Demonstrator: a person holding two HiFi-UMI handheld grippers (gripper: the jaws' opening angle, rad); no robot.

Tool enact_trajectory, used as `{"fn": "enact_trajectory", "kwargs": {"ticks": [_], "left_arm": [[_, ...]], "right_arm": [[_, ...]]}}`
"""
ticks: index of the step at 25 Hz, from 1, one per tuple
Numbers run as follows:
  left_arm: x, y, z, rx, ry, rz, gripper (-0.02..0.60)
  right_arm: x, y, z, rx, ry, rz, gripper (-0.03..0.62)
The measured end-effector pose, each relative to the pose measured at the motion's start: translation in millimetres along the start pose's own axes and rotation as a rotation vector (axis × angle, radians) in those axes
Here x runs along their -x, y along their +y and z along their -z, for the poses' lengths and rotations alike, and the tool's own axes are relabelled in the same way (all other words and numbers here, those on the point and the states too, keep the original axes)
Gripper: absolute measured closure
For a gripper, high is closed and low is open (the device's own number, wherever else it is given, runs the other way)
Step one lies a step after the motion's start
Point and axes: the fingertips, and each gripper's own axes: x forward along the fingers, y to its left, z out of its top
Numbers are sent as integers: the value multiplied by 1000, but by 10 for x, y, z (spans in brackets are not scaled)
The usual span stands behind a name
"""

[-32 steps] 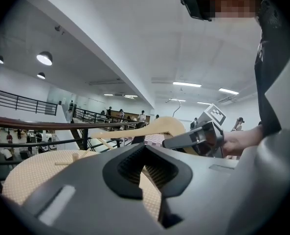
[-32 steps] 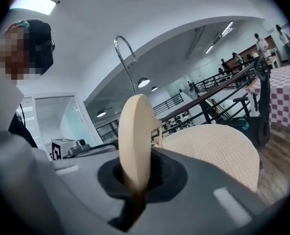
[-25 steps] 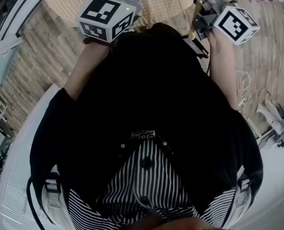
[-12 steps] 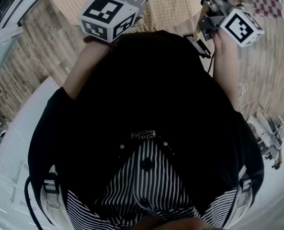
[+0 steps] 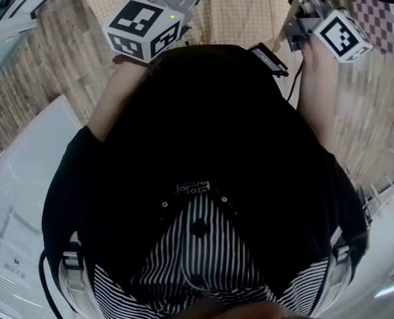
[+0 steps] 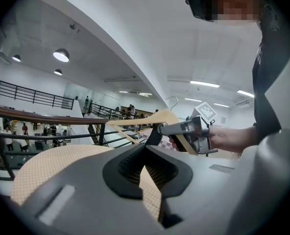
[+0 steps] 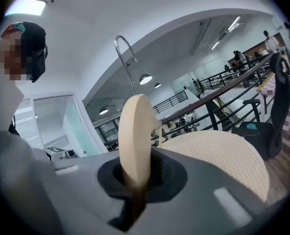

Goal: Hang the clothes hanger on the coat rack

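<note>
At 11 o'clock in the head view, the left gripper [image 6: 147, 155] is held over a table [image 6: 56, 168] covered in a beige dotted cloth. Its jaws are parted by a narrow gap through which only the cloth is seen, and nothing is gripped. Just past its tips, toward 1 o'clock, the wooden clothes hanger [image 6: 144, 120] is seen; contact with it cannot be made out. At 1 o'clock in the head view, the right gripper [image 7: 135, 175] is clamped tight on the hanger's body, which is seen edge-on between the pads. The hanger's metal hook [image 7: 126, 58] rises toward 12 o'clock. A dark railing [image 6: 42, 118] is seen behind the table. A black stand [image 7: 281, 97] is seen at 3 o'clock in the right gripper view.
</note>
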Motion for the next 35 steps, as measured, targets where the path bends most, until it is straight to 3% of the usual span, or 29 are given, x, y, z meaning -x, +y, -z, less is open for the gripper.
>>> {"fn": "enact_trajectory", "kwargs": {"ticks": [10,35], "left_arm": [[174,321,96,38,11,-102,584],[35,513,402,94,73,-117,584]], "right_arm": [[-372,-157,70,-11,44,-7,592],[-632,-639,459,9,158,89,592]]}}
